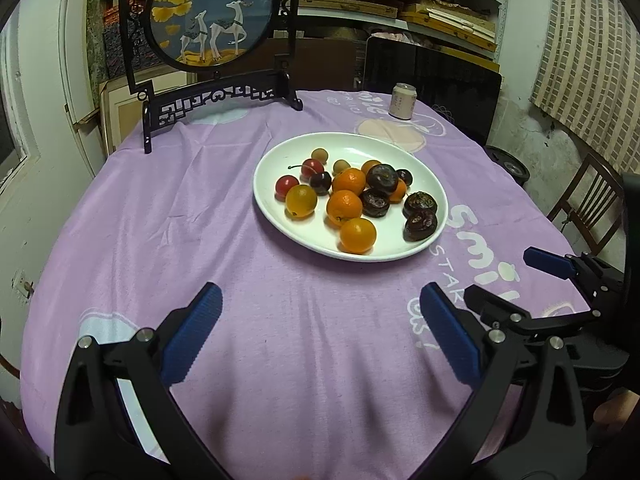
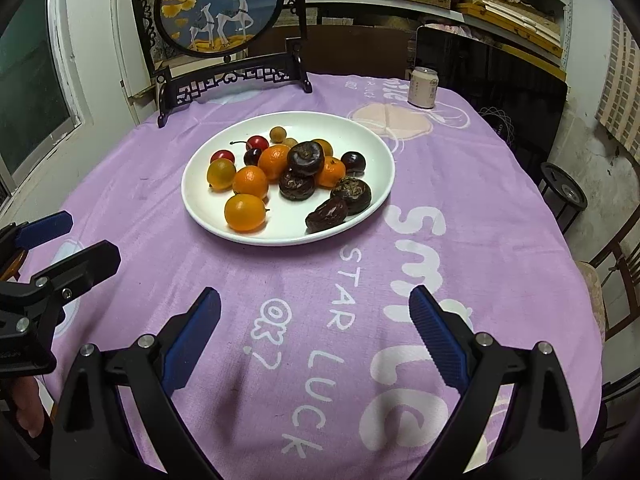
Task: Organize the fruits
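A white oval plate sits mid-table on the purple cloth, piled with fruit: several oranges, several dark brown water chestnuts, red cherries and small tan longans. My left gripper hovers open over bare cloth, short of the plate's near rim, with nothing between its blue pads. My right gripper is likewise open and empty, near the printed letters. Each gripper shows at the edge of the other's view.
A pale drink can stands at the table's far right. A black carved stand with a round deer painting occupies the far left edge. A wooden chair and a dark stool stand right of the table.
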A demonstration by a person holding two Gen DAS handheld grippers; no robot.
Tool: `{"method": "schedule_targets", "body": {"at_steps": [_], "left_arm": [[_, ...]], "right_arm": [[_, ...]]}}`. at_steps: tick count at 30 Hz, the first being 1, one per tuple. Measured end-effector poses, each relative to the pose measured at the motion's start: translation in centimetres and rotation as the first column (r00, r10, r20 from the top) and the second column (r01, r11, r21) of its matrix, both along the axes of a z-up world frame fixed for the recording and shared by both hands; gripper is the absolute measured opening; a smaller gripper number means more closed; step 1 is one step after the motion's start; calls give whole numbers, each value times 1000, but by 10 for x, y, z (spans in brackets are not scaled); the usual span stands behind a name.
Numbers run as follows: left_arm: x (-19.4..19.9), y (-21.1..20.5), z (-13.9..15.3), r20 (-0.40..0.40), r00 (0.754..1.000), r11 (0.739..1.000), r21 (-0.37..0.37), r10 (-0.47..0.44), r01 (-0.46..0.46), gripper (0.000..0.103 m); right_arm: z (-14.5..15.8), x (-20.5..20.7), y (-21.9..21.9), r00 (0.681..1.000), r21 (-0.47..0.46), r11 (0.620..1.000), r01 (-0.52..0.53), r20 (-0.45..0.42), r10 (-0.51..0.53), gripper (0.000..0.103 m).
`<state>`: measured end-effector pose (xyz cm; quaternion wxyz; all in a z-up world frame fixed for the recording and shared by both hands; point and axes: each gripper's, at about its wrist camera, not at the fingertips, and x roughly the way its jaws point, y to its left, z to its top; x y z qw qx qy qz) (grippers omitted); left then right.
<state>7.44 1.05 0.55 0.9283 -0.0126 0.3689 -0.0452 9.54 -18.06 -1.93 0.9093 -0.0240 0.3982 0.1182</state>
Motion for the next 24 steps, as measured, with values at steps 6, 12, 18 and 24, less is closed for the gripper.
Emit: {"method": "schedule_targets", "body": {"at_steps": [6, 12, 18, 24], "left_arm": [[2, 1, -1, -8, 1000, 1000, -1, 4, -4, 101], [4, 4, -3, -13, 1000, 1000, -1, 14, -14, 101], [5, 4, -5, -24, 999, 1000, 3, 25, -25, 101], [9, 4, -8, -43, 999, 1000, 0, 29, -29, 101]], "right_arm": [[2, -2, -2, 1000, 2, 1000, 1, 4, -1, 95], [3, -1, -3, 1000, 4, 1000, 5, 3, -5, 95], [3, -1, -3, 1000, 3, 1000, 3, 3, -3, 95], [2, 0, -2, 1000, 4, 1000, 3, 0, -3, 95]]}}
